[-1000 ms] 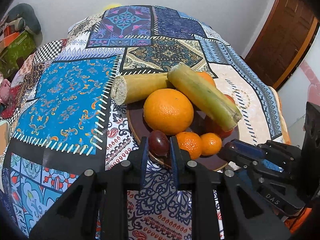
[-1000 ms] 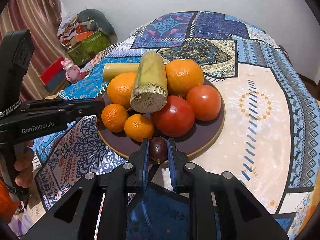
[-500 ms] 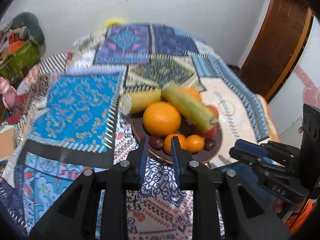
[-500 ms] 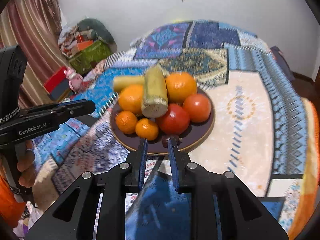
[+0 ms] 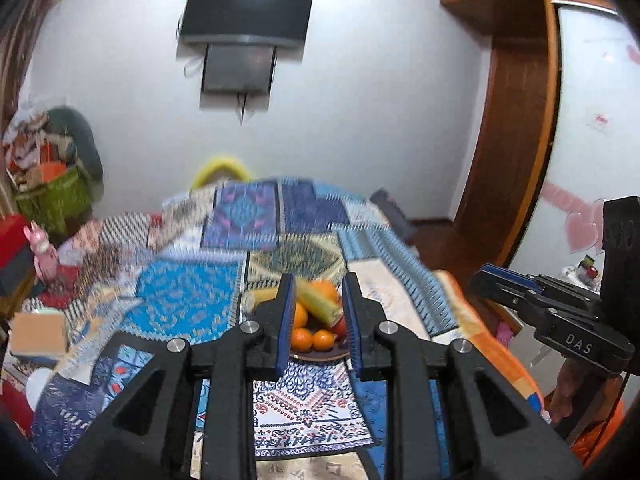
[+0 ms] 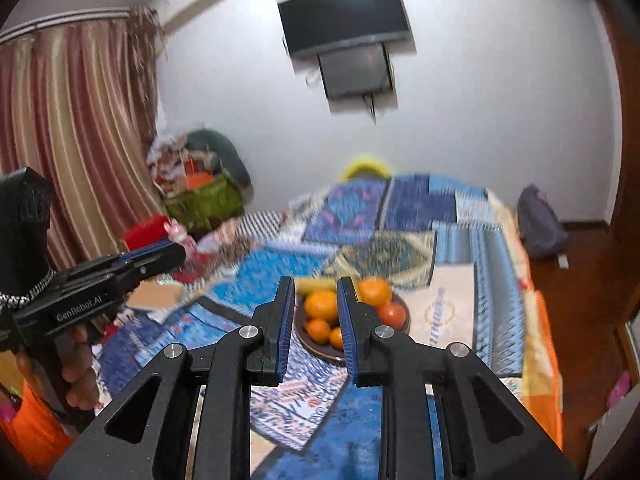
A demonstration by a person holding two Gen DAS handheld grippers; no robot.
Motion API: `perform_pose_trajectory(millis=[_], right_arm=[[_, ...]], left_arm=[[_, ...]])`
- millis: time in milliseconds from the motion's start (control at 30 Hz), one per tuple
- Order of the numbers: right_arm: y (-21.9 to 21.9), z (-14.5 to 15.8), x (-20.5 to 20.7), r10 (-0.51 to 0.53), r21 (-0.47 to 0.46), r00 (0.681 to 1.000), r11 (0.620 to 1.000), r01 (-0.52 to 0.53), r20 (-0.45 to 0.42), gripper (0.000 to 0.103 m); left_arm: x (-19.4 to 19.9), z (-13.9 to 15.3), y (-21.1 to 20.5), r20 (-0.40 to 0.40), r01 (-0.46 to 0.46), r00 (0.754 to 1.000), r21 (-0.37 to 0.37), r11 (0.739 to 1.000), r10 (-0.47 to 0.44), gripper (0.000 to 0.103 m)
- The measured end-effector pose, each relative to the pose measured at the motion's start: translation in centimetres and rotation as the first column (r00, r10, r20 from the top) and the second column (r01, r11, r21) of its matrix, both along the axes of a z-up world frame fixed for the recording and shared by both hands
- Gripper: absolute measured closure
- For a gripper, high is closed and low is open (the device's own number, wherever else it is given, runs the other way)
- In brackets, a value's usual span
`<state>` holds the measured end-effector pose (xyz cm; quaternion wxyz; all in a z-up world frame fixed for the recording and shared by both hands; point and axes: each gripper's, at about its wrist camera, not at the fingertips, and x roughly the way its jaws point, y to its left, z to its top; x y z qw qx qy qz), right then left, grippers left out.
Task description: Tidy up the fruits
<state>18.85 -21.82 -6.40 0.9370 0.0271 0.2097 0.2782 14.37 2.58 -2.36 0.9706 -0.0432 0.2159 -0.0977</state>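
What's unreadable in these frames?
- Left wrist: sides of the plate hidden by left tongs; fruit small, blurred.
- Right wrist: parts of the plate behind right tongs, which are opening, empty.
- Both: cloth pattern motion-blurred.

A patterned patchwork cloth bedspread (image 5: 188, 300) covers the bed, mid-frame. The round dark brown plate (image 6: 403, 322) looks glossy; the smooth-skinned oranges (image 6: 322, 304) shine. At upper right, a polished brown wooden door frame (image 5: 516, 120).
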Motion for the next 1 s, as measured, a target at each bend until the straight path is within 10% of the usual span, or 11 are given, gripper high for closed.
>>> perform_pose_trajectory(millis=[633,1000], right_arm=[[0.1,3.4,-7.6,-0.093,0.035,0.970,0.996,0.088,0.224,0.014],[0.5,3.6,-8.8,-0.143,0.019,0.950,0.990,0.143,0.278,0.000]], left_arm=[[-9.6,4.6,-1.2,0.247,-0.055,0.968,0.016,0.998,0.049,0.010],[-10.4,4.1,-1.1,0.256,-0.083,0.964,0.021,0.996,0.075,0.000]])
